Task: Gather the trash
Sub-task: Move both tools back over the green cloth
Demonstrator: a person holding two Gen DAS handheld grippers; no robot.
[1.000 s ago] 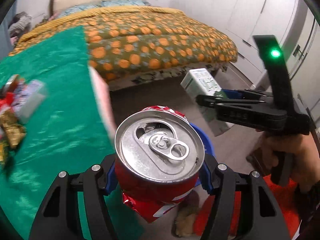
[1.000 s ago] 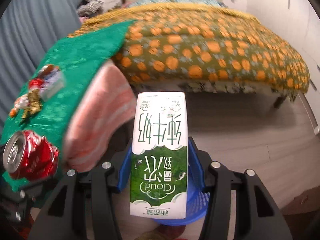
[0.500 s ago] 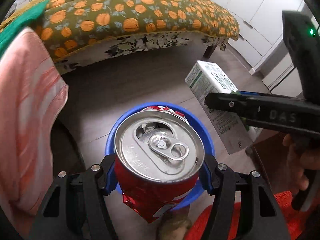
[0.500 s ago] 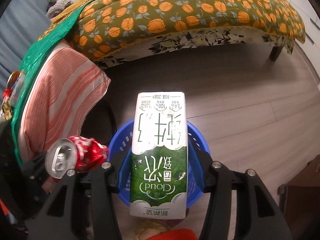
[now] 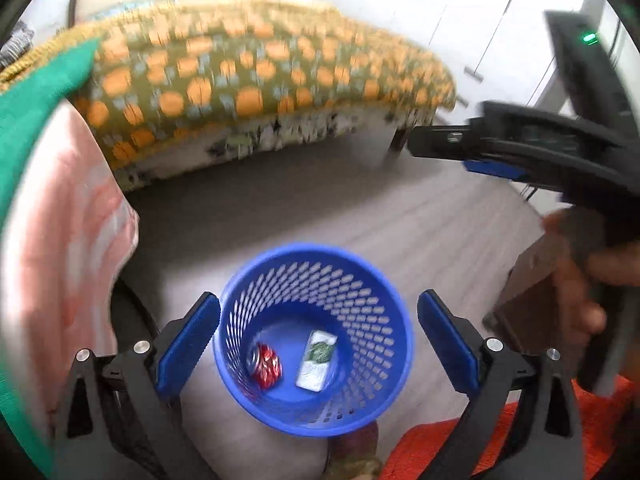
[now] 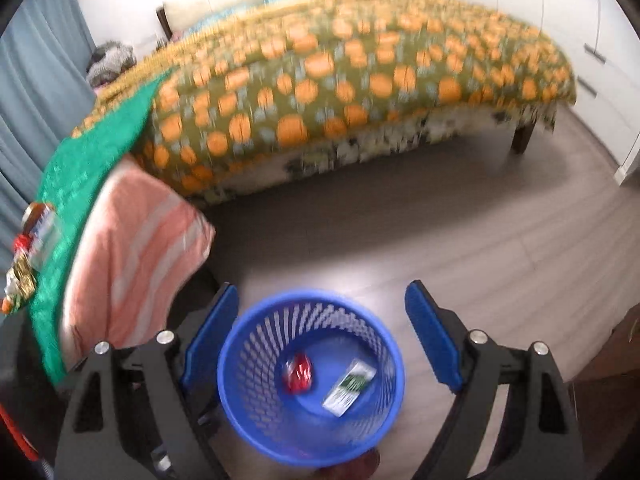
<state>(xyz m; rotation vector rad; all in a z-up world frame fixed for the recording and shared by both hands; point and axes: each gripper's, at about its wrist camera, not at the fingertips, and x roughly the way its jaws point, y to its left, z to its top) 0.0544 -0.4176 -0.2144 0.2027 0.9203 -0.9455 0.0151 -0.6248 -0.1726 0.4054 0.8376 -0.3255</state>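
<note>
A blue mesh waste basket (image 5: pixel 360 412) stands on the floor below both grippers; it also shows in the right wrist view (image 6: pixel 248 416). Inside it lie a crushed red can (image 5: pixel 266 366) (image 6: pixel 298 372) and a green and white milk carton (image 5: pixel 317 360) (image 6: pixel 350 386). My left gripper (image 5: pixel 318 340) is open and empty above the basket. My right gripper (image 6: pixel 320 336) is open and empty above the basket; in the left wrist view it shows at the upper right (image 5: pixel 480 148). More wrappers (image 6: pixel 28 252) lie on the green cloth at the left.
A bed with an orange-dotted cover (image 6: pixel 340 80) fills the back. A pink striped towel (image 6: pixel 132 256) hangs off the green-covered table (image 6: pixel 80 168) at the left. Grey wood floor (image 6: pixel 440 220) lies between bed and basket. A dark brown box (image 5: pixel 532 300) stands at the right.
Both grippers have opened. The red can and the milk carton have dropped from them into the blue basket. Both views have tilted up and are blurred by motion.
</note>
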